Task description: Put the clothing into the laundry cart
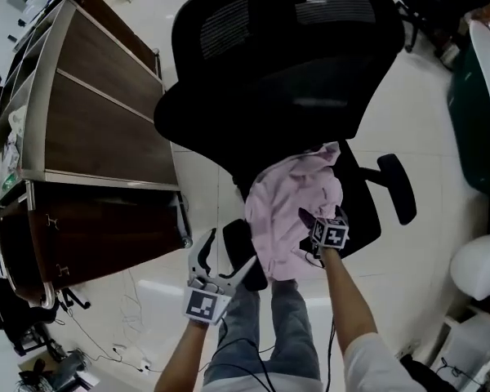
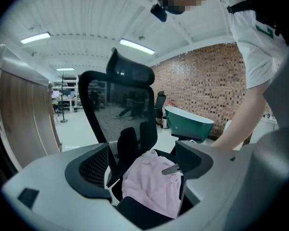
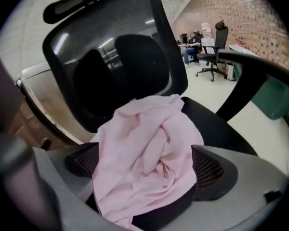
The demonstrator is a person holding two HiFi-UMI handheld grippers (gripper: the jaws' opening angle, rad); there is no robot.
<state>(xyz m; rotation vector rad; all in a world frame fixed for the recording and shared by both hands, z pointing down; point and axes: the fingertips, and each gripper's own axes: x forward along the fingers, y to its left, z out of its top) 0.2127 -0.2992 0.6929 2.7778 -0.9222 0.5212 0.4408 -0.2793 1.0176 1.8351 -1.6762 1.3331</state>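
Pink clothing [image 1: 290, 211] at chair seat [image 1: 361, 207] edge, right gripper [image 1: 304, 235] jaws wide around it, left gripper [image 1: 231, 251] jaws wide

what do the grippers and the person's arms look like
The left gripper and the right gripper have light grey moulded bodies with dark, mesh-textured jaw pads. Each carries a cube with black-and-white square markers. Thin black cables run back along the arms. The person wears a white short sleeve.
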